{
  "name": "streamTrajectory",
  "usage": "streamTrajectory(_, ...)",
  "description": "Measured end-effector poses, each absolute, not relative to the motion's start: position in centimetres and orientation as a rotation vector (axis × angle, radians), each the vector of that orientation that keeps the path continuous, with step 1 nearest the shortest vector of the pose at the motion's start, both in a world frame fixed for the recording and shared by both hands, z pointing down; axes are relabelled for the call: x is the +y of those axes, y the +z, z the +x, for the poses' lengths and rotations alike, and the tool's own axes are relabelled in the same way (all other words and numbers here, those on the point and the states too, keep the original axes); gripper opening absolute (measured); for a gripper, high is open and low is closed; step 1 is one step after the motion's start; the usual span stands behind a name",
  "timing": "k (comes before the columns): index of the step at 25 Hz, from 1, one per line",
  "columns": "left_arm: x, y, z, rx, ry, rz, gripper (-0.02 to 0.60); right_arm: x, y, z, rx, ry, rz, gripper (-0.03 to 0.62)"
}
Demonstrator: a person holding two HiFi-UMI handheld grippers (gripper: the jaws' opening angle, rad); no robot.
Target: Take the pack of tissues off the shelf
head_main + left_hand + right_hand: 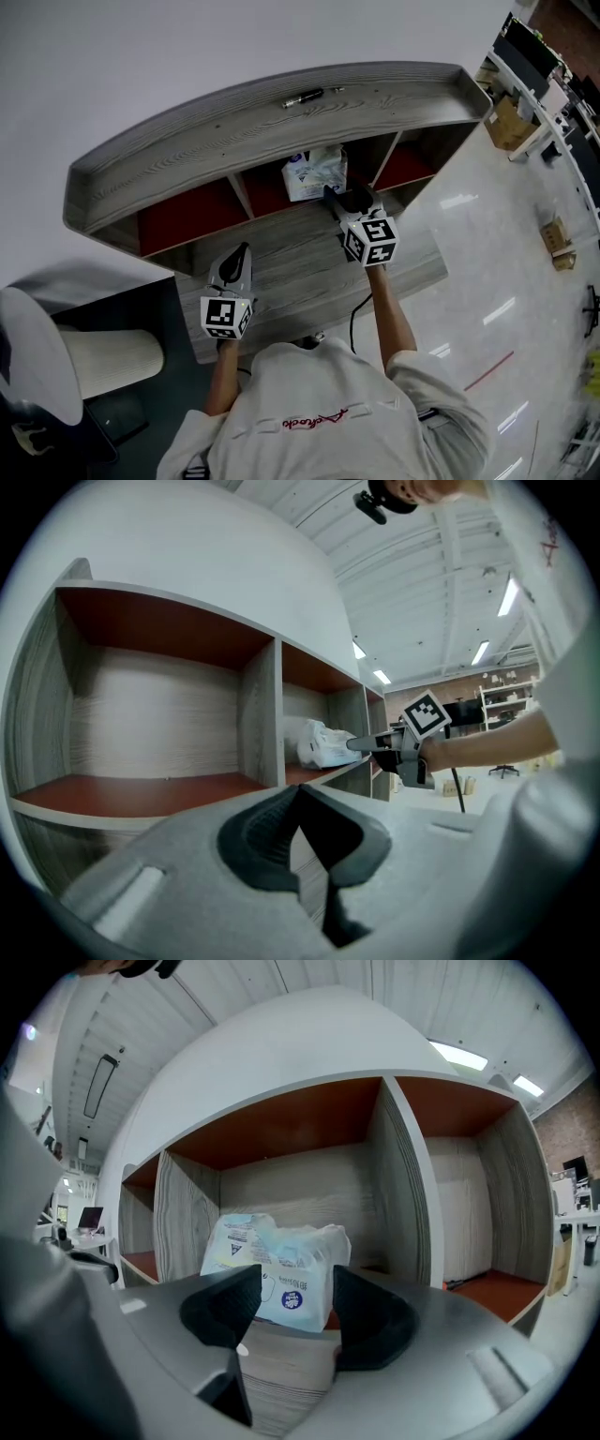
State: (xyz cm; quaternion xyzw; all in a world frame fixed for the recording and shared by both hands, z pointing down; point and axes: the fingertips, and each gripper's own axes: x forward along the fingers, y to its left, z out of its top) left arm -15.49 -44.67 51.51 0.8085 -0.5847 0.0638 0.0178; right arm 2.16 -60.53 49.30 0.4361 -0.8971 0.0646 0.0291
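Note:
The pack of tissues (314, 174) is a white plastic-wrapped bundle with blue print. It stands in the middle compartment of the grey wooden shelf (281, 122), on its red floor. My right gripper (345, 199) is just in front of it, open. In the right gripper view the pack (277, 1265) shows between the dark fingertips (225, 1312) without touching them. My left gripper (239, 253) hovers over the desk (300, 281) to the left, shut and empty. The left gripper view shows its jaws (300, 789) meeting, with the pack (323, 745) and right gripper (394, 747) beyond.
The left compartment (150, 714) and right compartment (478, 1213) hold nothing. A dark pen (305, 97) lies on the shelf top. A white chair (37, 366) stands at the lower left, a black cable (356, 319) hangs off the desk's front edge, and cardboard boxes (558, 239) sit on the floor at right.

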Motion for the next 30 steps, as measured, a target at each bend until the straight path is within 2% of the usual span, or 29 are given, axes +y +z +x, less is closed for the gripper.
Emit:
streamTrajectory(8, -44.9, 51.3, -17.2, -1.837, 0.183, 2.499, 0.0, -61.0, 49.6, 2.5, -2.714, 0.158, 1.413, 0.102)
streamTrajectory(13, -45.2, 51.0, -17.3, -1.836, 0.178, 2.509, 0.0, -61.0, 49.5, 2.7, -2.683, 0.093, 1.455, 0.041)
streamTrajectory(30, -46.1, 50.3, -16.2, -1.83, 0.168, 2.542, 0.0, -60.3, 46.9, 3.9, -2.717, -0.036, 1.519, 0.017)
